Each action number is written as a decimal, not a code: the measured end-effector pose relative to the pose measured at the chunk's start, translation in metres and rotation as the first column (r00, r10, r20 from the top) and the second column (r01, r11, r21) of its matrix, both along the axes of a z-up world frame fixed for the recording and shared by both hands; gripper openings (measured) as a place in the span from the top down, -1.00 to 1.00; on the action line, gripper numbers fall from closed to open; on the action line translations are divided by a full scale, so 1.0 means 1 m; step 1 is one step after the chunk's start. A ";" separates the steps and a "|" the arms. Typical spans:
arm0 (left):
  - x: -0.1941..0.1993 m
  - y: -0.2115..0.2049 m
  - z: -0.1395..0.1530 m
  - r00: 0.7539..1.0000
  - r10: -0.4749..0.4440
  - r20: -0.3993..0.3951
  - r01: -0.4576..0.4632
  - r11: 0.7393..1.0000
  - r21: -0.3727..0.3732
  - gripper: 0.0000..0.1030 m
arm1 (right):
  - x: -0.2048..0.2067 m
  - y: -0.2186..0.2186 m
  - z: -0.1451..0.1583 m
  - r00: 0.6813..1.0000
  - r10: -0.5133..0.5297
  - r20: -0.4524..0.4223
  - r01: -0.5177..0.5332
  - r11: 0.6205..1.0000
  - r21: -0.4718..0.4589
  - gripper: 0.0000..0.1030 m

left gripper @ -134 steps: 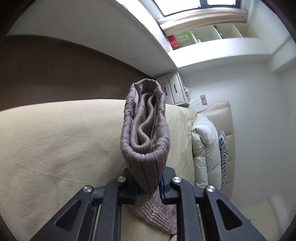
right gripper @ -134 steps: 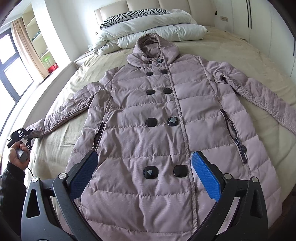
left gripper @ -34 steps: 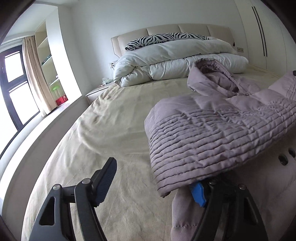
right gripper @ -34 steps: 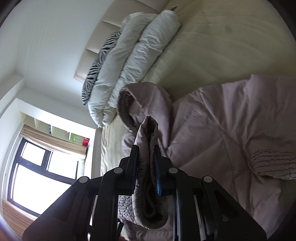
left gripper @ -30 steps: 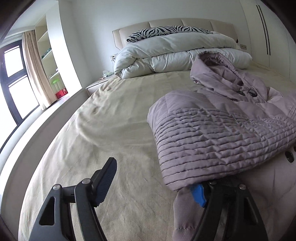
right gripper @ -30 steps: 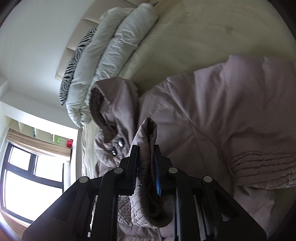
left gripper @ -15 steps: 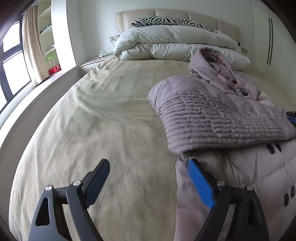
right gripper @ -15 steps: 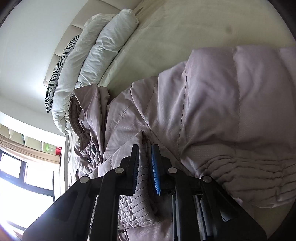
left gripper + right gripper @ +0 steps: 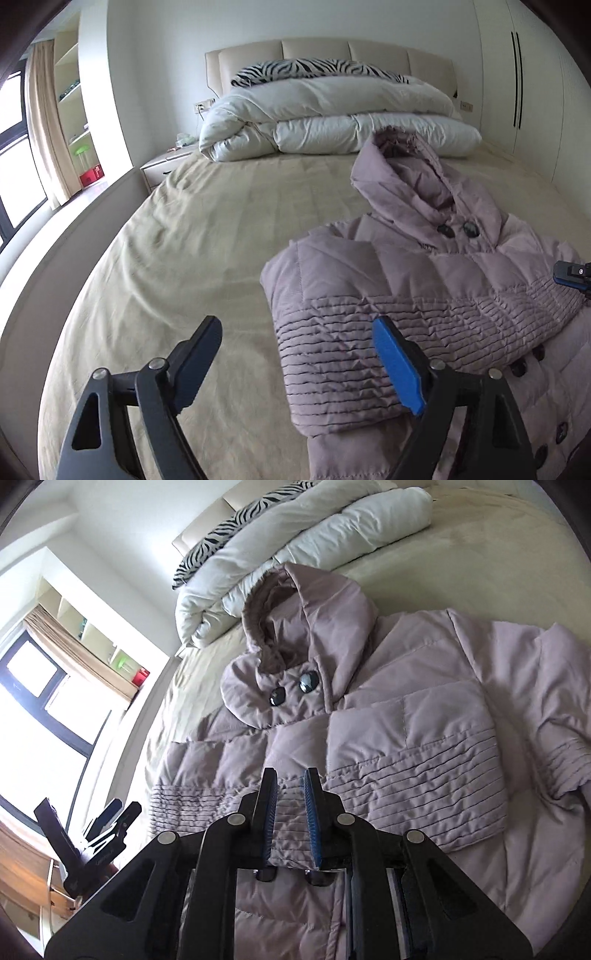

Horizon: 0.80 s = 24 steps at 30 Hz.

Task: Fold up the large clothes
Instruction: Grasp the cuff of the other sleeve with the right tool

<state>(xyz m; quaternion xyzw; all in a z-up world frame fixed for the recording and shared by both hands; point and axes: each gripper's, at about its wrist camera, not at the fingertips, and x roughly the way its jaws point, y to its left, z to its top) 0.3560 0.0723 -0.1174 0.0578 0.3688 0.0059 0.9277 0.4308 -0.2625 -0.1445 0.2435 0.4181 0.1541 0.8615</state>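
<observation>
A mauve quilted hooded coat (image 9: 402, 709) lies front-up on the beige bed (image 9: 207, 236), both sleeves folded across its chest. In the left wrist view the coat (image 9: 436, 280) lies at the right, its left sleeve (image 9: 340, 354) folded over. My left gripper (image 9: 299, 354) is open and empty, hovering at the folded sleeve's edge. My right gripper (image 9: 290, 801) is narrowly open just above the sleeve cuffs, holding nothing. The right gripper's tip shows in the left wrist view (image 9: 572, 275), and the left gripper in the right wrist view (image 9: 92, 827).
A folded white duvet (image 9: 332, 122) and zebra pillow (image 9: 317, 70) lie at the headboard. A nightstand (image 9: 162, 168), window and shelves stand to the left of the bed. Wardrobe doors (image 9: 517, 81) are at the right.
My right gripper laid its sleeve across the coat's chest and let go, jaws now slightly apart. My left gripper, open since releasing its sleeve, has pulled back a little.
</observation>
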 end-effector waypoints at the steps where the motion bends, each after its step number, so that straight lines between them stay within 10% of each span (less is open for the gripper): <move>1: 0.008 -0.005 -0.012 0.999 -0.005 -0.045 0.006 1.000 0.019 -0.50 | 0.005 -0.002 -0.011 0.999 -0.025 -0.032 0.024 1.000 -0.008 0.70; 9: 0.022 0.000 -0.063 0.986 -0.004 -0.168 -0.002 0.999 -0.039 -0.61 | 0.005 -0.041 -0.060 0.998 -0.044 -0.054 0.052 0.986 0.159 0.83; 16: -0.013 -0.006 -0.015 0.998 0.041 -0.041 -0.041 0.999 0.006 -0.58 | -0.038 -0.082 -0.023 0.991 -0.129 -0.025 0.131 0.983 0.129 0.73; 24: -0.076 -0.050 0.010 0.985 -0.167 -0.041 0.150 0.951 -0.270 -0.77 | -0.173 -0.256 -0.013 0.905 -0.425 -0.016 0.410 0.863 0.295 0.60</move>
